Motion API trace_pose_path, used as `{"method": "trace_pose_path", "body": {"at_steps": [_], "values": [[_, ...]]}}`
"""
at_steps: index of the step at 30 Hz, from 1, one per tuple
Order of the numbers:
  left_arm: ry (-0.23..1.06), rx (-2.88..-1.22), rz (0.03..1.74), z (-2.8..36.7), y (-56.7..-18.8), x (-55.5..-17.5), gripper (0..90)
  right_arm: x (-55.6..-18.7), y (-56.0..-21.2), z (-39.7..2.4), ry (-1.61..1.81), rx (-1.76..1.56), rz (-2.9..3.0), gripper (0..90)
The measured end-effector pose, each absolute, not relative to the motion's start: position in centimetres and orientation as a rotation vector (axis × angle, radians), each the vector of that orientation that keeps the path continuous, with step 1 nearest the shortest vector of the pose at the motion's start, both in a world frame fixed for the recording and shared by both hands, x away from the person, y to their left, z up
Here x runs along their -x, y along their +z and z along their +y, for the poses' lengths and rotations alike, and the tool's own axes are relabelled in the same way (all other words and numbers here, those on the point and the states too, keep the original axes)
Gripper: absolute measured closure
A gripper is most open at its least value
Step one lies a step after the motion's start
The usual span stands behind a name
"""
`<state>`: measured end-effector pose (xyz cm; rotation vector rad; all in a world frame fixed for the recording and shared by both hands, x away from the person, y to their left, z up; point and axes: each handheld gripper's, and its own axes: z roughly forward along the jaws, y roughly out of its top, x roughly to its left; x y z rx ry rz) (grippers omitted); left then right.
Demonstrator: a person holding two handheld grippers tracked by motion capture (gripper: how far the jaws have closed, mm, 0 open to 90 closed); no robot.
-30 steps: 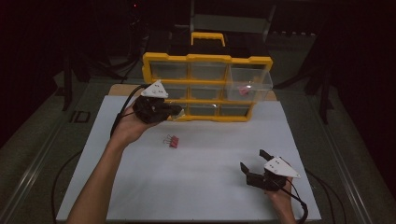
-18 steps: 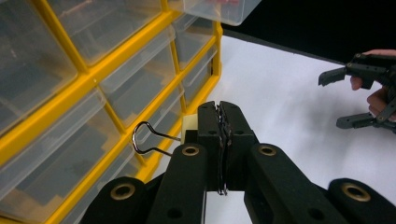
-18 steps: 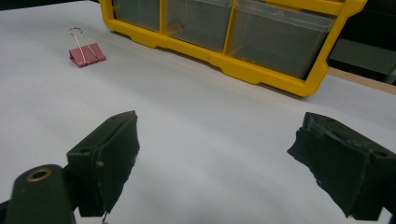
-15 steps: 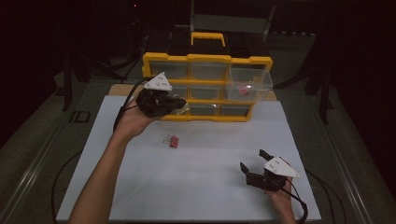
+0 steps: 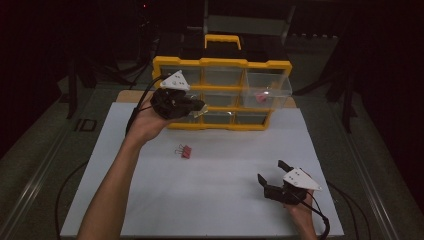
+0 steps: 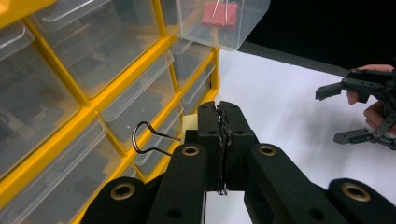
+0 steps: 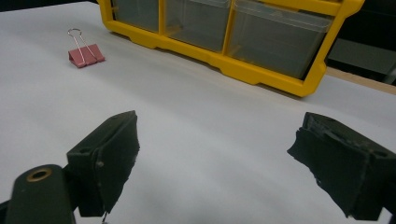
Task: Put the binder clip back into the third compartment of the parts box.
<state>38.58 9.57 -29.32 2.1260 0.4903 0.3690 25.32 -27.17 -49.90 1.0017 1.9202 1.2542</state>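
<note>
Drawers of clear plastic fill the yellow organizer (image 5: 222,95) standing upright at the far edge of the white surface (image 5: 210,185). One drawer at the upper right (image 5: 267,90) is pulled out and holds a pink binder clip (image 6: 219,13).

The left gripper (image 6: 219,126) is raised in front of the organizer's lower left drawers, its jaws pressed together on a pale yellow binder clip (image 6: 189,123); the clip's wire handle loops out to the side of the jaws in the left gripper view. In the high view the clip shows as a small pale tip at the gripper's nose, just before the organizer's middle column.

A second pink binder clip (image 5: 185,151) lies on the surface in front of the organizer, well apart from both grippers, its wire handles pointing left in the high view.

The right gripper (image 5: 272,172) rests low near the surface's near right corner, its jaws spread wide with nothing between them.
</note>
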Motion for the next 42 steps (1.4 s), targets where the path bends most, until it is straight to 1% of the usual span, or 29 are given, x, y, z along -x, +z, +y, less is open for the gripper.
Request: {"method": "trace_pose_path", "body": {"at_steps": [13, 42], "values": [[0.380, -2.119, 0.483, 8.9, -27.8, -39.1, 88.9, -25.3, -49.9, -27.2, 1.258, -1.003, 1.919, 12.5], [0.398, -2.121, 0.438, 6.7, -25.8, -39.5, 88.9, -25.4, -49.9, -27.2, 1.263, -1.002, 1.920, 12.5]]}}
